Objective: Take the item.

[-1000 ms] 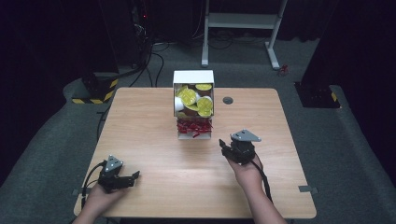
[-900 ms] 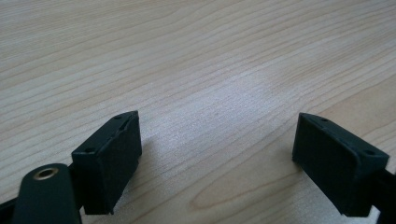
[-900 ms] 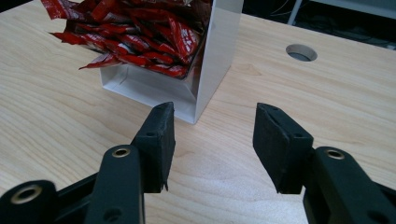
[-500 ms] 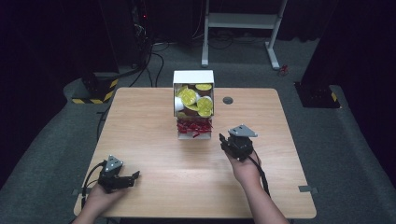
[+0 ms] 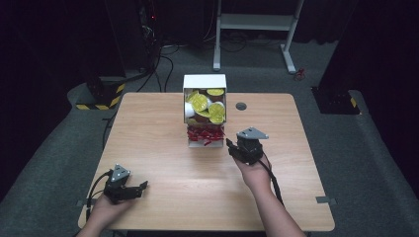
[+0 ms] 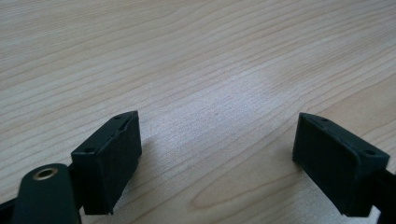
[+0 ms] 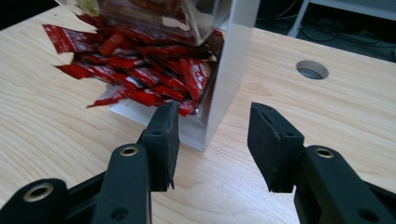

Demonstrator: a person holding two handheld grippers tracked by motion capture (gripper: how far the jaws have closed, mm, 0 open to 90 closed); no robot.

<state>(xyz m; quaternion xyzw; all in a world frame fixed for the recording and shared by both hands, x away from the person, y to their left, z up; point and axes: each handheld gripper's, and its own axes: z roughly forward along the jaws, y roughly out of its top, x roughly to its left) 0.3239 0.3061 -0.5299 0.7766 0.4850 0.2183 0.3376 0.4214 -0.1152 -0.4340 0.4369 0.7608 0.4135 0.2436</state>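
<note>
Right hand-held gripper (image 7: 212,140) at the red sachets (image 7: 140,79), jaws just reopening, nothing pinched.
Dispenser box (image 5: 204,111) top cut off in right gripper view; left hand-held gripper (image 6: 217,158) spread over bare desk (image 5: 163,123).

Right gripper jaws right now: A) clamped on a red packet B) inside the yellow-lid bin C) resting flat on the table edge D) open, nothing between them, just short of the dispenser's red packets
D: in the right gripper view the right gripper has bare table between its jaws, with the red packets of the white dispenser just beyond.

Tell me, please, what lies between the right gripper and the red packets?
Bare tabletop lies between the right gripper and red packets, in the right gripper view.
</note>
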